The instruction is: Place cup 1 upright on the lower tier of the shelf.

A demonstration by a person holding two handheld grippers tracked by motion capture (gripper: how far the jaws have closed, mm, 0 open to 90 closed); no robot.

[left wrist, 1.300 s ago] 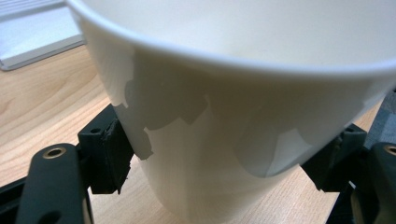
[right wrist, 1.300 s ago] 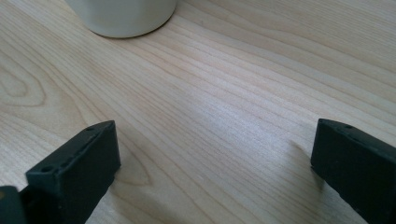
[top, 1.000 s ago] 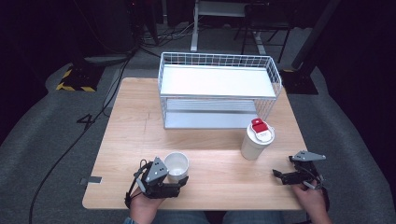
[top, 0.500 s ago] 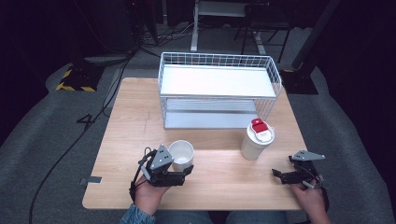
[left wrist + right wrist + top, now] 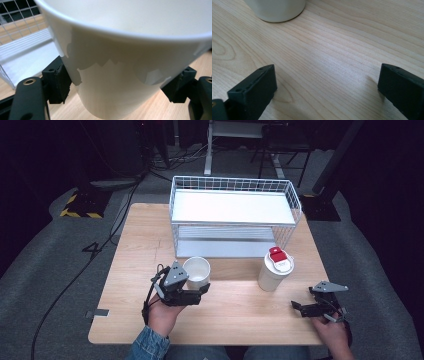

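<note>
An open white paper cup (image 5: 196, 271) sits between the jaws of my left gripper (image 5: 196, 284), which is shut on the cup's lower wall. In the left gripper view the cup (image 5: 125, 75) is very close, and the black pads (image 5: 60, 82) press against both of its sides. A second white cup (image 5: 273, 272) with a white lid and a red tab stands at centre right. My right gripper (image 5: 306, 307) rests low over the table's front right and is open with nothing in it. In the right gripper view, the lidded cup's base (image 5: 277, 10) stands beyond the open right gripper (image 5: 327, 87).
A white wire rack (image 5: 235, 181) with two white shelves stands at the back of the wooden table (image 5: 235, 320). Its front face is just behind both cups. Dark floor with cables surrounds the table.
My left gripper has carried the open cup away from the front edge toward the rack, and slightly right. The right gripper and the lidded cup have stayed put.
</note>
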